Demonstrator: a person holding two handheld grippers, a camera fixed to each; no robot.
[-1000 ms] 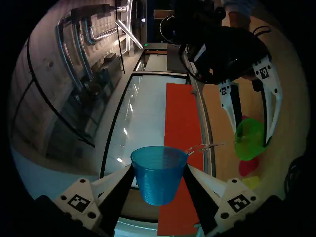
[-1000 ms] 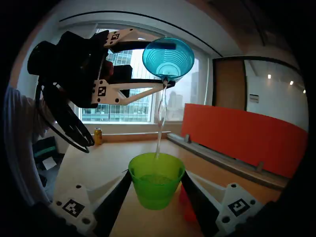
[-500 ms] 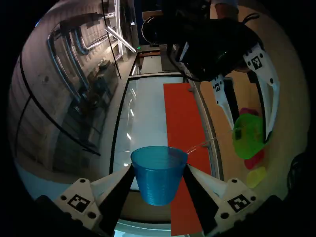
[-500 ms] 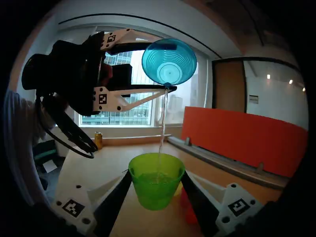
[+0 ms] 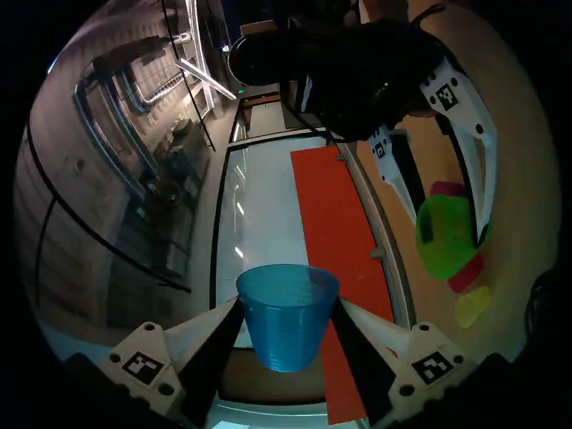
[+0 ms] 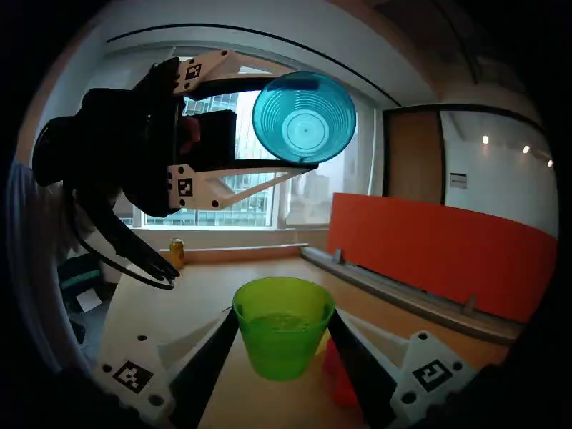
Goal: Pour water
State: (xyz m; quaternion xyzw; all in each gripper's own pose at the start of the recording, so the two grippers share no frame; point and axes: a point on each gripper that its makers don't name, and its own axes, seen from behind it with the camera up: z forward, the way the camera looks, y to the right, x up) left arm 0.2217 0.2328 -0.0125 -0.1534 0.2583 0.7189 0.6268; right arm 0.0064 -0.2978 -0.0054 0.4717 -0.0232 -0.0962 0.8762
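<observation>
My left gripper (image 5: 286, 325) is shut on a blue plastic cup (image 5: 287, 314). In the right gripper view that blue cup (image 6: 304, 117) is tipped on its side high above, its mouth facing me, held by the left gripper (image 6: 286, 118). No stream leaves it. My right gripper (image 6: 284, 336) is shut on a green cup (image 6: 284, 336), upright, with water in its bottom. In the left gripper view the green cup (image 5: 445, 237) sits at the right between the right gripper's white fingers (image 5: 480, 154).
An orange partition (image 6: 443, 250) runs along the wooden table (image 6: 186, 293) at the right. A yellow can (image 6: 176, 252) stands by the window sill. Red (image 5: 466, 272) and yellow (image 5: 472, 306) cups lie on the table near the green cup.
The thin stream of water from the blue cup into the green cup has stopped. The blue cup has tipped further, its mouth now facing the right gripper's camera.
</observation>
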